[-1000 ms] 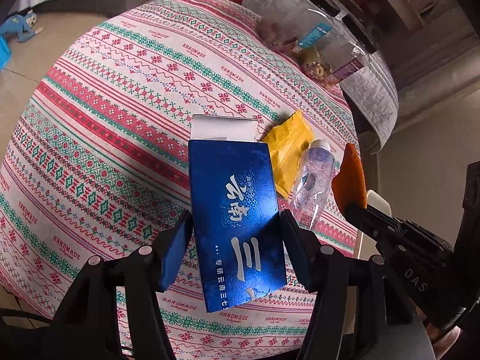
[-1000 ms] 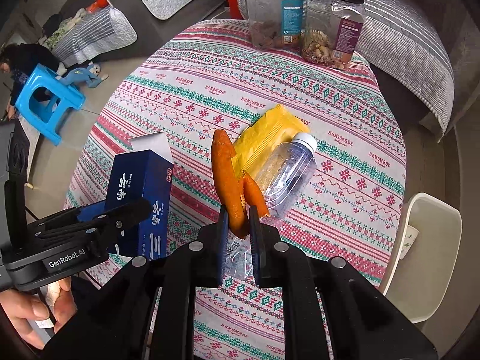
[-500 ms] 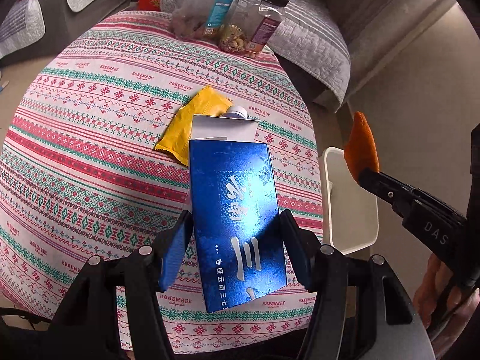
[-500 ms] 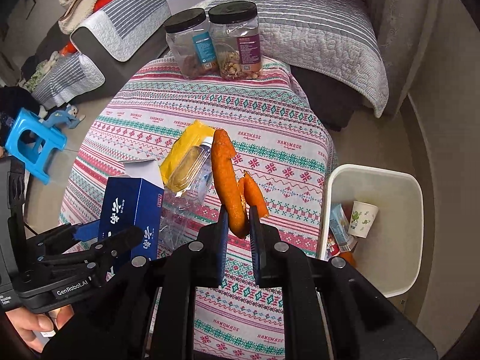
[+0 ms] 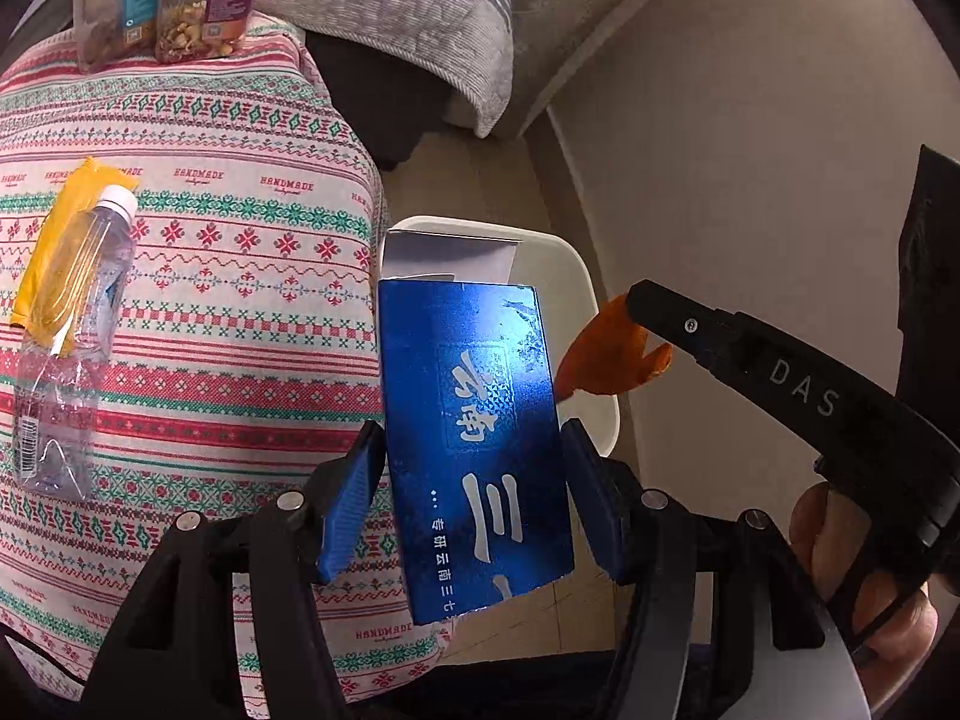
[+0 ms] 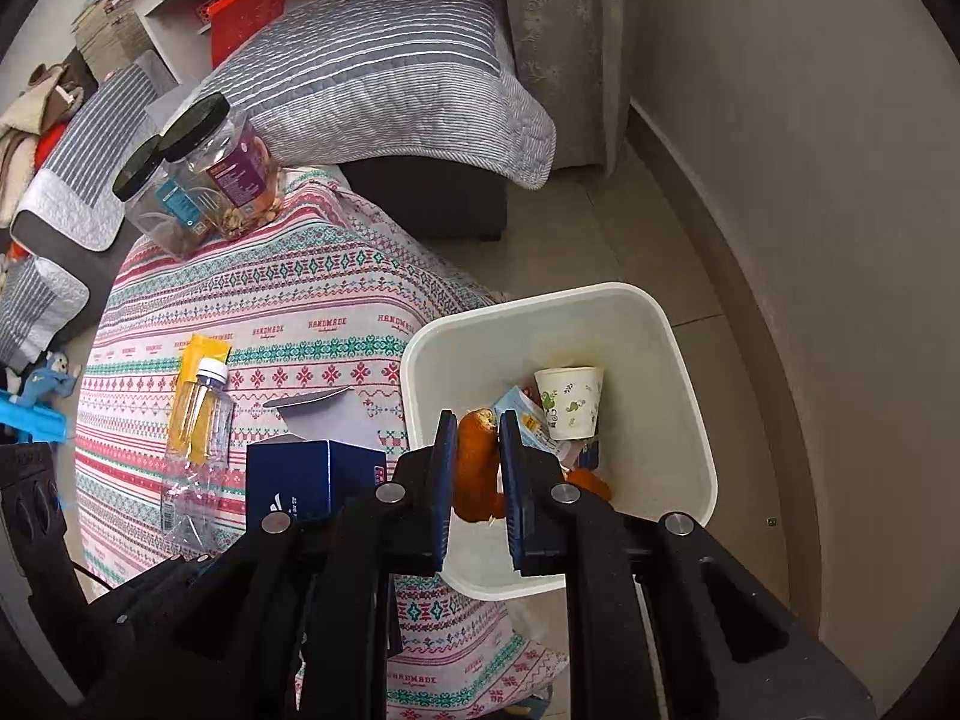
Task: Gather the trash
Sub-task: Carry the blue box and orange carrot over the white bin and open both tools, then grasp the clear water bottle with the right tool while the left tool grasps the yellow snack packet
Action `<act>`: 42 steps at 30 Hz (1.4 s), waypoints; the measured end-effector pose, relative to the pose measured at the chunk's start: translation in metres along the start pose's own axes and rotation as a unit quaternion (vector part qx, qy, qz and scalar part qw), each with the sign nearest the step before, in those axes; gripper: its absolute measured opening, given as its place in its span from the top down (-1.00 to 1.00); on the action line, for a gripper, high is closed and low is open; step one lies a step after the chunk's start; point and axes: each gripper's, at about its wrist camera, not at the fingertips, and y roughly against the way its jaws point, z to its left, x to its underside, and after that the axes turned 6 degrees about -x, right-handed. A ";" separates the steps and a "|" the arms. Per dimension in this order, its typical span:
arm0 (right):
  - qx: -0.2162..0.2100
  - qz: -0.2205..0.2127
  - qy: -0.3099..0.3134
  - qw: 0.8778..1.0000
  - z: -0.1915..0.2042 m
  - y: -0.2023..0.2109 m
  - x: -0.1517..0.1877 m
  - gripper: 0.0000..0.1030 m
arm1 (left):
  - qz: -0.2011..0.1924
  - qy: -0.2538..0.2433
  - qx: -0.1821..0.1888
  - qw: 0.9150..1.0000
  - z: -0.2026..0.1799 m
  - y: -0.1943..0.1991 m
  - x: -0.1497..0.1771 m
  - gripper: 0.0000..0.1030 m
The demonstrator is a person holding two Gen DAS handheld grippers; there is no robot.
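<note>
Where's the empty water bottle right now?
On the tablecloth, lying across the yellow wrapper: the water bottle sits left of the blue box in the right wrist view.

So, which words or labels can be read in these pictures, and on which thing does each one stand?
"HANDMADE": repeated on the patterned tablecloth.
"DAS": on the right gripper, seen from the left wrist.
"云南" and "三": on the blue box.
Snack jar labels: too blurred to read.
Bottle label: too small.
</note>
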 end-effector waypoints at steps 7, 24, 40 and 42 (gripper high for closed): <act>0.042 -0.024 -0.025 0.999 -0.026 0.006 -0.004 -0.07 | 0.030 -0.031 -0.010 0.999 -0.027 -0.051 -0.006 -0.45; -0.004 -0.014 0.016 1.000 0.025 -0.004 -0.009 -0.41 | -0.006 0.023 -0.099 0.995 0.088 0.009 -0.013 -0.44; -0.139 0.077 0.042 0.986 0.106 -0.045 0.007 -0.60 | -0.017 0.142 -0.169 0.975 0.259 0.092 -0.035 -0.44; -0.145 0.094 0.048 0.984 0.122 -0.056 0.012 -0.60 | -0.005 0.152 -0.165 0.975 0.266 0.083 -0.033 -0.44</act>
